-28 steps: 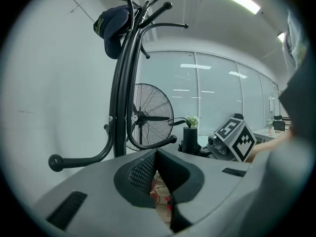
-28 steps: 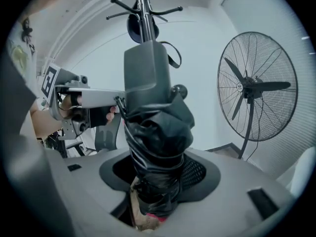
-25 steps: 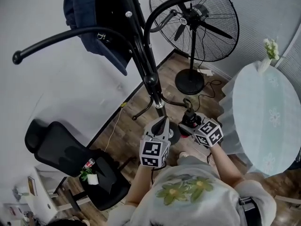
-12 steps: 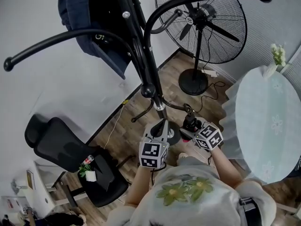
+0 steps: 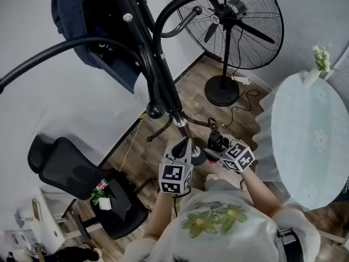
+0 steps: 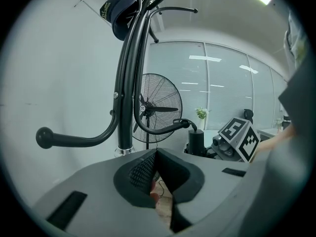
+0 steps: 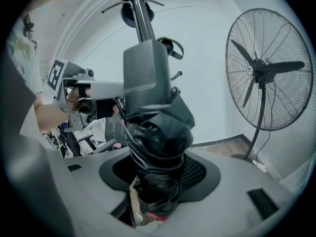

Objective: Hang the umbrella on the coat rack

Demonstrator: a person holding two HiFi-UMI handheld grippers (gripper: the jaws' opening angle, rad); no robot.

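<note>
Umbrella (image 7: 158, 147) in right gripper (image 5: 217, 146) jaws, cap (image 6: 117, 15) logo illegible

Wood floor (image 5: 188, 94): pedestal fan (image 5: 222, 90), coat rack (image 5: 179, 123), black office chair (image 5: 71, 173), round table (image 5: 305, 138) standing.

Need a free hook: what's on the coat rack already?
A navy cap hangs near the top of the coat rack; the lower curved arms are bare. The hook under the cap is covered, so how the cap sits on it can't be seen.

left gripper (image 5: 185, 144), right gripper (image 5: 215, 151) with umbrella (image 5: 212, 139), slightly lower; coat rack (image 5: 163, 86) looms nearer
</note>
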